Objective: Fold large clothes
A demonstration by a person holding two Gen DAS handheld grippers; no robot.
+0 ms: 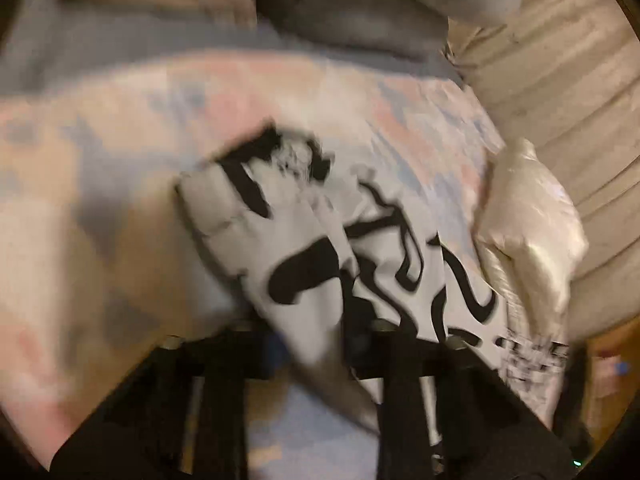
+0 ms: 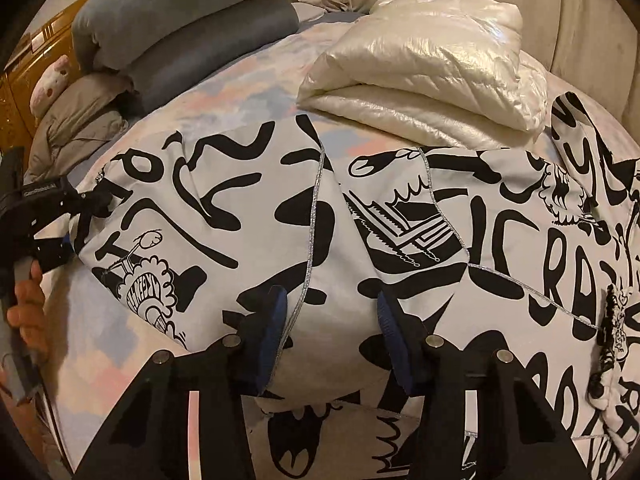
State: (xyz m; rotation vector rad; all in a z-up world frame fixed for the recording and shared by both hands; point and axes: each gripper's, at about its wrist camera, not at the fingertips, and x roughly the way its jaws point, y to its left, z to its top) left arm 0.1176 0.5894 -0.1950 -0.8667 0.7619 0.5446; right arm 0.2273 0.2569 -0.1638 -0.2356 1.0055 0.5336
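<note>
Folding of the black-and-white printed garment (image 2: 248, 216) is under way but far from finished. In the right wrist view it lies spread over the pastel bedspread (image 2: 224, 92), with one layer already turned over along a silver-stitched seam near its middle. A sleeve or hood portion at the far right stands bunched and unaligned.

Status of the tools:
- The right gripper (image 2: 332, 320) sits at the near edge of the garment. Its blue pads flank a raised hump of the fabric. The jaws stand partly spread; whether the pads actually press on the cloth cannot be told from this view.
- The left gripper (image 2: 76, 216), seen at the left edge of the right wrist view with a hand (image 2: 24, 304) on its handle, meets the left corner of the garment. In the blurred left wrist view the left gripper (image 1: 320, 352) shows its jaws drawn close together, pinching a fold of the printed cloth that rises between them.

Done, as judged: a first fold, and an edge taken up on the left.
Remaining, as judged: carrying the gripped edges across, squaring the layers, tucking the loose right portion, then reducing the garment to a compact stack.

A folded cream quilted item (image 2: 432, 76) lies just beyond the garment. Rolled blue-grey bedding (image 2: 184, 20) lies at the far left.
</note>
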